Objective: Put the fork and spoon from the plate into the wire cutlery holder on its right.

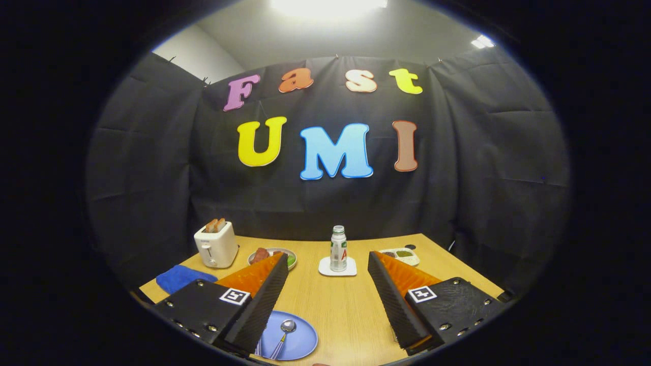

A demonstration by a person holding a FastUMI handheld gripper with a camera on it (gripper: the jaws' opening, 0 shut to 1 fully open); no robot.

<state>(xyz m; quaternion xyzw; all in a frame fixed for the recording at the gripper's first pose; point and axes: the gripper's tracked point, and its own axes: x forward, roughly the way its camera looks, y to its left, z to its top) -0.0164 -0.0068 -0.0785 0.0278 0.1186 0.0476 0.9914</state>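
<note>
A blue plate (297, 339) lies on the wooden table (338, 305), close in and partly under my left finger. A spoon (285, 331) rests on it, bowl pointing away from me. Beside the spoon a sliver of another utensil handle (259, 348) peeks out from behind the left finger; I cannot tell whether it is the fork. My gripper (328, 262) is open, held above the table with its fingers spread wide and nothing between them. The right finger covers the table to the right of the plate.
Farther back stand a white toaster (216, 245) with bread in it, a plate of food (277, 255), a small bottle (338, 248) on a white coaster, and a white tray (402, 255). A blue cloth (180, 277) lies at the left edge.
</note>
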